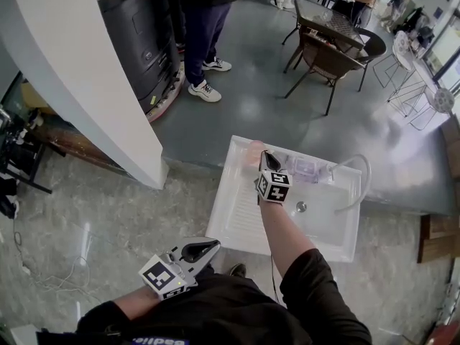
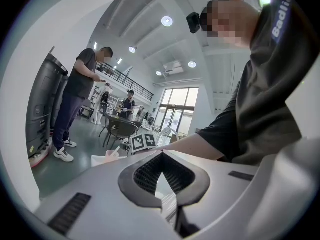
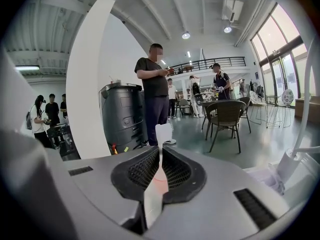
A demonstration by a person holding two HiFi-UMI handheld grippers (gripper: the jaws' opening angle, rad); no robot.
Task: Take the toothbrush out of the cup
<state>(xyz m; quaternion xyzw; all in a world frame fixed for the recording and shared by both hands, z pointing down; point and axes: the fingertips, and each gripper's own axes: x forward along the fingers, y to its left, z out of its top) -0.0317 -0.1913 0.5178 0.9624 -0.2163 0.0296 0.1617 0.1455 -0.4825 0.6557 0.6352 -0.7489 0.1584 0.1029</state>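
2 grippers visible. Right gripper (image 1: 267, 158) clamped on white toothbrush (image 3: 162, 132), above sink's (image 1: 237, 218) far-left corner, just beside pink cup (image 1: 253, 151). Left gripper (image 1: 210, 248) near body, left of sink, jaws together, empty.

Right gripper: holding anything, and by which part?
Yes. The right gripper is shut on the toothbrush, gripping mid-shaft; its white end pokes past the jaws.

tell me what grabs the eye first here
The right hand-held gripper pinches a white toothbrush between closed jaws, above the far left part of a white sink. The left hand-held gripper hangs shut and empty near the person's waist.
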